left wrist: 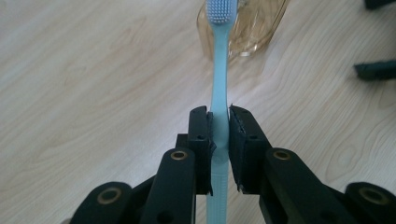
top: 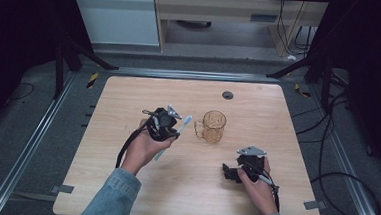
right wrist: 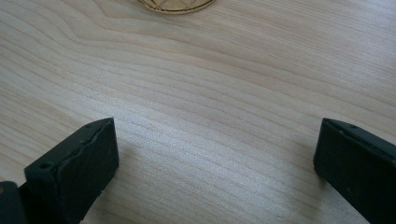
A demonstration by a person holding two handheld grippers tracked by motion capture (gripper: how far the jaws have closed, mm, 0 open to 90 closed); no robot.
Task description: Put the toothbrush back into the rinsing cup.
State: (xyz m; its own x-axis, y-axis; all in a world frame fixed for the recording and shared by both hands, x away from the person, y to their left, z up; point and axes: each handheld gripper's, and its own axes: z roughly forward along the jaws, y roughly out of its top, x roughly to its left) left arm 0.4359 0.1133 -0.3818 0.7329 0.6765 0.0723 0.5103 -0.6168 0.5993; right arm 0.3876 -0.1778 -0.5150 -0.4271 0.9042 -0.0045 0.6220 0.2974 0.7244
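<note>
Colours and patterns, one moment

Light blue plastic toothbrush [left wrist: 219, 93] with white-blue bristles; clear amber glass mug [top: 213, 126] with faceted base pattern; pale wood-grain surface [top: 129, 98], wavy grain lines; left claw [left wrist: 218, 135] and right claw [right wrist: 217, 154] matte black, brass-coloured rivets on the left; denim-blue sleeves [top: 113, 195].

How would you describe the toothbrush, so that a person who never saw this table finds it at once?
Start at the wooden table and find the amber glass mug near its middle. Just left of the mug, the left gripper is shut on a toothbrush. It is the one slim, light blue thing there, with its white bristles towards the mug.
</note>
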